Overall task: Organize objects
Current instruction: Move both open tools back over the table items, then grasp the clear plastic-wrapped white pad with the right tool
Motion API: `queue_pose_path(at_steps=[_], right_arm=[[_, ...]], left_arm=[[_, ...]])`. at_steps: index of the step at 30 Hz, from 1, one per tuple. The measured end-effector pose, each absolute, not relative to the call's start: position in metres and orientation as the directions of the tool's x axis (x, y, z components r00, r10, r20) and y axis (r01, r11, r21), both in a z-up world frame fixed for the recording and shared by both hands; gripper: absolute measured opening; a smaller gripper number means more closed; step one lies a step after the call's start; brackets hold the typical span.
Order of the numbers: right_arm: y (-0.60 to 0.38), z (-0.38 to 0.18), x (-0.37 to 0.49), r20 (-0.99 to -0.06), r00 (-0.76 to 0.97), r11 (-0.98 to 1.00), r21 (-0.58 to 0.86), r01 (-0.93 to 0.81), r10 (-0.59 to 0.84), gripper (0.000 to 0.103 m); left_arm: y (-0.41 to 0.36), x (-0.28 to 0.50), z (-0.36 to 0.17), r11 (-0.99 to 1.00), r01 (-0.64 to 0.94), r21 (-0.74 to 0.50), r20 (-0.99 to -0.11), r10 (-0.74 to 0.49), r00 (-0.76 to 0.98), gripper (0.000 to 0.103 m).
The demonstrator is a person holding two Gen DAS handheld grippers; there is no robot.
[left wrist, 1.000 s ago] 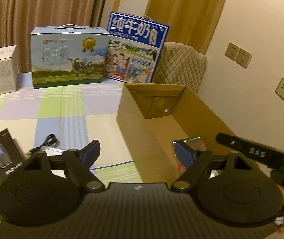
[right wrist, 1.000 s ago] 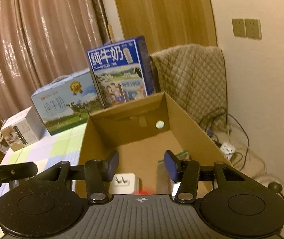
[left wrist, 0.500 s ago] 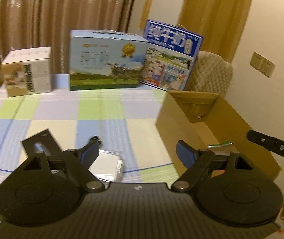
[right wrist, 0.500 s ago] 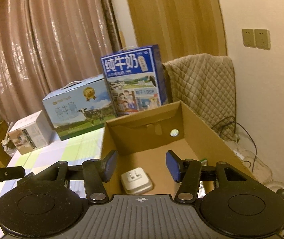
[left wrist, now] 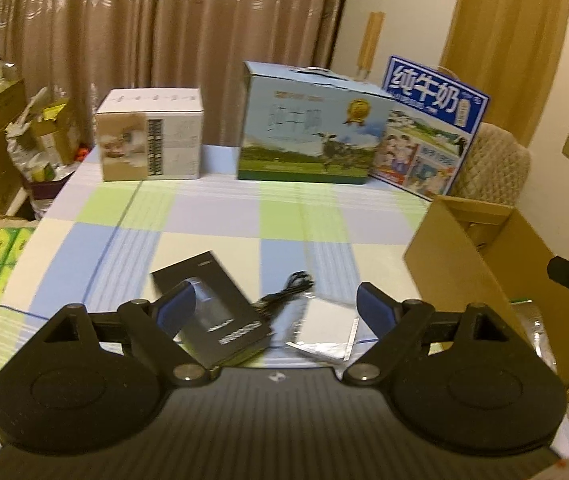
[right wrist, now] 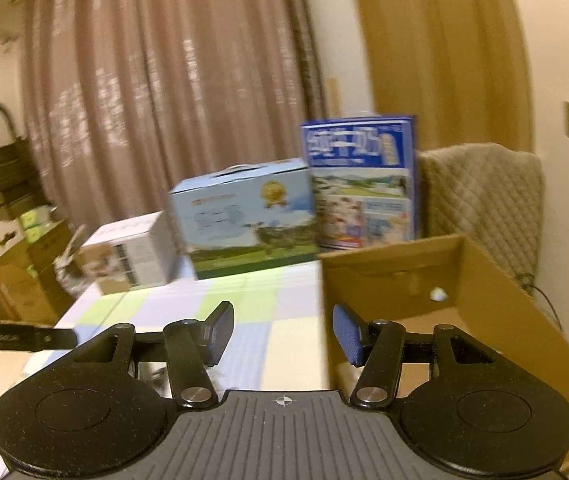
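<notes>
My left gripper (left wrist: pixel 274 306) is open and empty above the checked tablecloth. Just beyond its fingers lie a flat black box (left wrist: pixel 220 312), a black cable (left wrist: pixel 288 286) and a white silvery packet (left wrist: pixel 326 330). The open cardboard box (left wrist: pixel 464 256) stands at the right table edge, with a green item (left wrist: pixel 524 302) inside. My right gripper (right wrist: pixel 282 334) is open and empty, over the left wall of the same cardboard box (right wrist: pixel 496 320). The box floor is mostly hidden in the right wrist view.
Along the table's far edge stand a white carton (left wrist: pixel 150 136), a light blue milk carton (left wrist: pixel 312 124) and a dark blue milk carton (left wrist: pixel 430 128). A quilted chair back (left wrist: pixel 492 168) is behind the cardboard box. Boxes and clutter (left wrist: pixel 0 132) are on the floor at left.
Both grippers have swung left, away from the cardboard box and toward the table. The black box, cable and packet have come into the middle of the left wrist view. Both stayed open.
</notes>
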State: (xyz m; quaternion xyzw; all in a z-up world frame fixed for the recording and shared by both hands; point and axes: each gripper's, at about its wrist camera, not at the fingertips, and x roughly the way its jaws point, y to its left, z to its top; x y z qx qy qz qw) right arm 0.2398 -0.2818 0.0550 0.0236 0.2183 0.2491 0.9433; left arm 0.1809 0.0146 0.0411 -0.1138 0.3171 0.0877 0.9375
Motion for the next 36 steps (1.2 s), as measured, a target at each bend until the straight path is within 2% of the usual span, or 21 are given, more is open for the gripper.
queue_pose_path(at_steps=[9, 16, 26, 36], right_arm=[[-0.228, 0.04, 0.232, -0.431, 0.715, 0.82, 0.118, -0.56, 0.55, 0.067], [-0.195, 0.017, 0.236, -0.535, 0.634, 0.787, 0.1, -0.609, 0.558, 0.074], [-0.155, -0.029, 0.25, -0.642, 0.542, 0.751, 0.083, -0.655, 0.543, 0.077], [-0.138, -0.069, 0.288, -0.719, 0.464, 0.791, 0.197, -0.579, 0.518, 0.077]], left_arm=[[0.045, 0.168, 0.03, 0.949, -0.289, -0.129, -0.636, 0.145, 0.758, 0.086], [0.064, 0.166, 0.022, 0.939, -0.321, -0.119, -0.656, 0.168, 0.735, 0.089], [0.081, 0.177, -0.001, 0.938, -0.338, -0.073, -0.705, 0.191, 0.683, 0.092], [0.099, 0.191, -0.022, 0.925, -0.37, -0.086, -0.72, 0.199, 0.665, 0.092]])
